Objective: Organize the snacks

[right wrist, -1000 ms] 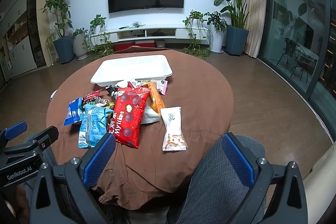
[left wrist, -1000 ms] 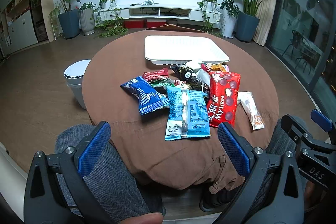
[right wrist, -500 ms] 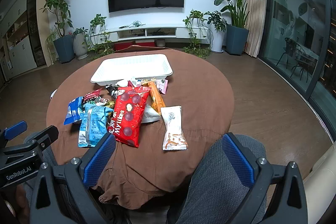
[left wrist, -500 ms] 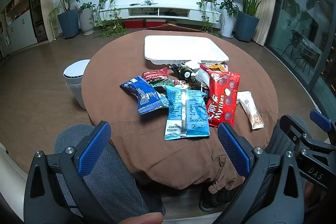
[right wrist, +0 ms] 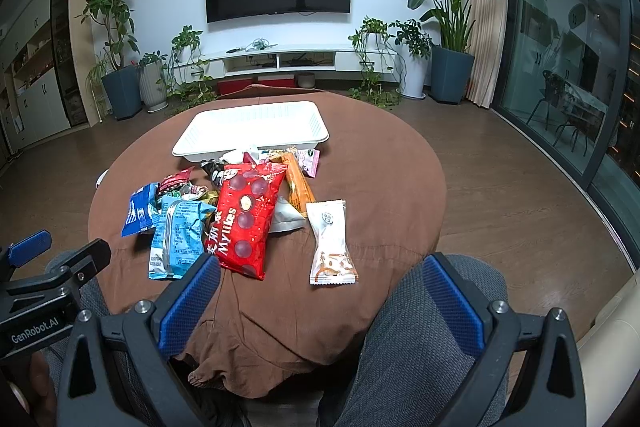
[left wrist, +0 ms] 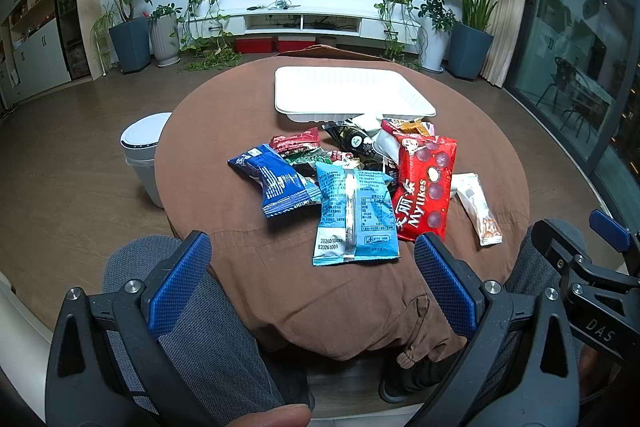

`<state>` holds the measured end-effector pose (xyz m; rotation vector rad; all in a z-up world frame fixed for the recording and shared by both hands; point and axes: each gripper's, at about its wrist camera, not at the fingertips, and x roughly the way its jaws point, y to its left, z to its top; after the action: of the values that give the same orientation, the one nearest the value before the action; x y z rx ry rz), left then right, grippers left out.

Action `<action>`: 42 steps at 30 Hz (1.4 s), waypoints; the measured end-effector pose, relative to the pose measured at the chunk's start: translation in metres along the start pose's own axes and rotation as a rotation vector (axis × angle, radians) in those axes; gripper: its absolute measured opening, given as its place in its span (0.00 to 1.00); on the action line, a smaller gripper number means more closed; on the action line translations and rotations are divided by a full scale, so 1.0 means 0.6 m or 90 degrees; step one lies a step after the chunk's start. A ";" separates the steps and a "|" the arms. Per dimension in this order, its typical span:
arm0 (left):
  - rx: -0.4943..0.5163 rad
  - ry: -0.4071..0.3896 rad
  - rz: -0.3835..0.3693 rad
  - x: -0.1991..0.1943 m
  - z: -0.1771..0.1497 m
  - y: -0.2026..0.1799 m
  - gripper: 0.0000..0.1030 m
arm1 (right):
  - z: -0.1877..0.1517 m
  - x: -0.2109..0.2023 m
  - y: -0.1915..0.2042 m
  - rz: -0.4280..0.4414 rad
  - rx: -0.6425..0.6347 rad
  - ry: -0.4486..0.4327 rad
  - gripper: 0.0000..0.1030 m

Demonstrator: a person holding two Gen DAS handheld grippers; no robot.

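Left tool [left wrist: 312, 275] is hovering over the person's lap, short of the near edge of the worktop [left wrist: 224, 131], jaws spread wide and gripping nothing. Right tool [right wrist: 320, 291] is sitting in the same posture, also wide and empty.

Tray [left wrist: 352, 91] is lying at the far side of the worktop with nothing visible inside it. All snacks are lying in a loose pile on the near side of the tray: red chocolate bag [left wrist: 424, 187] in the middle, light blue packet [left wrist: 354, 215] touching its left edge, dark blue packet [left wrist: 274, 181] further left, white wrapper [left wrist: 478, 211] lying apart to the right. Several smaller packets are crowding against the tray's near rim; contents too small to tell.

Judgement: task is barely starting. Nothing is sorted; every snack is remaining to be moved, presumably into the tray.
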<state>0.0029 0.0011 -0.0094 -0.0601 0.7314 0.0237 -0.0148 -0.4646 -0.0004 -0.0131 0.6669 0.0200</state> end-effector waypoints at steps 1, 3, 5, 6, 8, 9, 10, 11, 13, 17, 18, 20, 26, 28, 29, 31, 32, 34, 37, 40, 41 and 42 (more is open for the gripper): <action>0.000 0.000 0.000 -0.001 0.001 0.000 1.00 | 0.000 0.000 0.000 0.000 0.000 0.000 1.00; 0.000 0.001 0.000 -0.001 0.001 0.000 1.00 | 0.000 0.000 0.000 0.000 0.000 0.001 1.00; 0.000 0.000 0.000 -0.001 0.001 0.000 1.00 | 0.000 0.000 0.000 0.000 0.000 0.001 1.00; 0.000 0.001 0.000 0.000 0.001 0.000 1.00 | 0.000 0.000 0.000 0.000 0.000 0.001 1.00; 0.000 0.001 0.000 -0.001 0.001 0.000 1.00 | -0.001 0.001 0.000 0.000 0.001 0.001 1.00; -0.001 0.001 0.000 -0.001 0.001 0.000 1.00 | 0.000 0.000 0.000 0.000 0.000 0.001 1.00; -0.001 0.001 -0.001 0.000 0.000 0.000 1.00 | 0.000 0.001 0.000 0.000 0.000 0.001 1.00; 0.000 0.001 0.000 0.000 0.001 0.000 1.00 | -0.001 0.001 0.001 0.000 0.001 0.002 1.00; 0.000 0.001 0.000 -0.001 0.001 0.000 1.00 | 0.000 0.000 0.000 0.000 0.001 0.002 1.00; -0.001 0.002 0.000 -0.001 -0.002 0.001 1.00 | 0.000 0.001 0.000 0.002 0.003 0.006 1.00; -0.001 0.002 0.000 -0.001 -0.001 0.000 1.00 | -0.001 0.002 0.001 0.002 0.004 0.007 1.00; -0.001 0.002 -0.001 -0.001 -0.001 0.000 1.00 | -0.002 0.002 0.001 0.004 0.004 0.009 1.00; -0.033 -0.005 -0.055 0.013 -0.011 0.006 1.00 | -0.015 0.005 -0.001 0.034 0.025 0.028 1.00; -0.038 -0.018 -0.079 0.013 -0.010 0.010 1.00 | -0.012 0.019 -0.007 0.062 0.038 0.040 1.00; -0.036 -0.026 -0.097 0.013 -0.009 0.011 1.00 | -0.014 0.018 -0.008 0.078 0.046 0.042 1.00; -0.033 -0.039 -0.147 0.014 -0.007 0.015 1.00 | -0.012 0.019 -0.014 0.108 0.063 0.050 1.00; -0.031 -0.049 -0.162 0.013 -0.007 0.017 1.00 | -0.013 0.018 -0.017 0.126 0.074 0.051 1.00; -0.022 -0.057 -0.157 0.011 -0.009 0.016 1.00 | -0.014 0.013 -0.019 0.150 0.080 0.047 1.00; 0.007 0.035 -0.132 0.031 -0.013 0.008 1.00 | -0.013 0.005 -0.013 0.179 0.058 0.036 1.00; 0.000 0.055 -0.104 0.041 -0.016 0.018 1.00 | -0.018 0.008 -0.014 0.251 0.069 0.068 1.00; -0.002 0.056 -0.098 0.042 -0.016 0.021 1.00 | -0.024 0.011 -0.014 0.287 0.082 0.088 1.00; -0.006 0.059 -0.099 0.042 -0.017 0.026 1.00 | -0.030 0.015 -0.016 0.310 0.094 0.106 1.00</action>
<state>0.0142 0.0159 -0.0349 -0.1271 0.8171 -0.1248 -0.0185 -0.4747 -0.0201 0.2937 0.8231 0.4420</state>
